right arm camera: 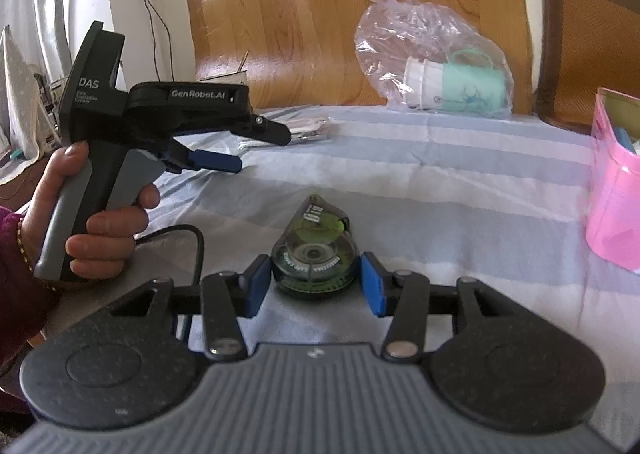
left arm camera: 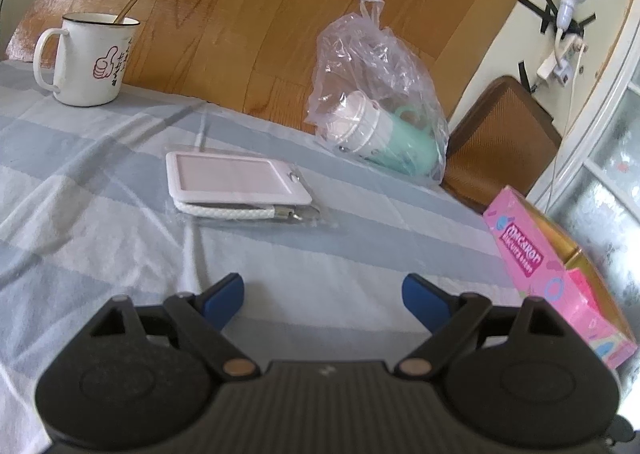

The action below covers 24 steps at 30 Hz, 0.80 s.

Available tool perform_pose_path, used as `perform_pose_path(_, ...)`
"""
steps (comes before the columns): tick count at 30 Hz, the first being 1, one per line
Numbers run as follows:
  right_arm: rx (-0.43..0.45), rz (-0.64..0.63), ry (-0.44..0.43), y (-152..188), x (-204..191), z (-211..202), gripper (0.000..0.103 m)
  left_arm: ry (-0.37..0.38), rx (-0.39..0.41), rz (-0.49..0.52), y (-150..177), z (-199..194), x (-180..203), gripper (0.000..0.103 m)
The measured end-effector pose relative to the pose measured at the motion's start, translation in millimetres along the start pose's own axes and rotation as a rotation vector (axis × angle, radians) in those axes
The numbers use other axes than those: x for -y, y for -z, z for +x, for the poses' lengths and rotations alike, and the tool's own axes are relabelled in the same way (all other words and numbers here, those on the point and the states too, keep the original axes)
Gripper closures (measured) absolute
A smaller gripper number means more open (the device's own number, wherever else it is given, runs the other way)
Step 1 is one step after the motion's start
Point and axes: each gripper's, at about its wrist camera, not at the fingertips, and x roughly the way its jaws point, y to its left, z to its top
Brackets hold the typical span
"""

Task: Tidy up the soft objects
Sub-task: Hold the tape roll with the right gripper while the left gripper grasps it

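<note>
My right gripper (right arm camera: 316, 284) has its blue pads on either side of a green correction tape dispenser (right arm camera: 314, 250) that lies on the striped cloth; the pads look close to its sides but contact is unclear. My left gripper (left arm camera: 323, 300) is open and empty above the cloth, and it also shows in the right wrist view (right arm camera: 240, 146), held in a hand. A pink card holder with a white braided strap (left arm camera: 236, 184) lies ahead of the left gripper. A clear plastic bag holding a mint cup (left arm camera: 376, 114) stands further back, also in the right view (right arm camera: 436, 66).
A white enamel mug with a spoon (left arm camera: 88, 58) stands at the far left. A pink box (left arm camera: 560, 274) sits at the table's right edge, also seen in the right view (right arm camera: 616, 190). A brown chair (left arm camera: 500, 142) stands beyond the table. The striped tablecloth (left arm camera: 100, 194) is wrinkled.
</note>
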Motion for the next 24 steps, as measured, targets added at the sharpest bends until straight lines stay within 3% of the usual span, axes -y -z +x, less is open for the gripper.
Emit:
perform_pose_path(5, 0.005, 0.029, -0.009, 6.4, 8.0, -13.0, 0.051, 0.008, -0.026, -0.029, 16.2, -16.0, 17.8, 0.009)
perform_pose_path(8, 0.003, 0.119, -0.047, 5.5, 20.1, -16.9, 0.051, 0.012, -0.116, -0.045, 22.9, -22.1, 35.8, 0.011)
perform_pose_path(13, 0.017, 0.303, -0.132, 8.6, 40.3, -20.7, 0.052, 0.169, -0.275, -0.112, 34.0, -16.2, 61.5, 0.023)
perform_pose_path(16, 0.030, 0.306, -0.144, 11.8, 37.8, -25.6, 0.052, 0.171, -0.304, -0.071, 41.0, -5.8, 82.4, 0.044)
perform_pose_path(18, 0.043, 0.284, -0.145, 12.5, 34.9, -30.7, 0.052, 0.178, -0.330, -0.054, 42.6, 2.1, 95.0, 0.073)
perform_pose_path(24, 0.192, 0.229, -0.038, 7.2, 53.0, -67.1, 0.052, 0.261, -0.327, 0.043, 24.8, 6.7, 149.6, 0.076)
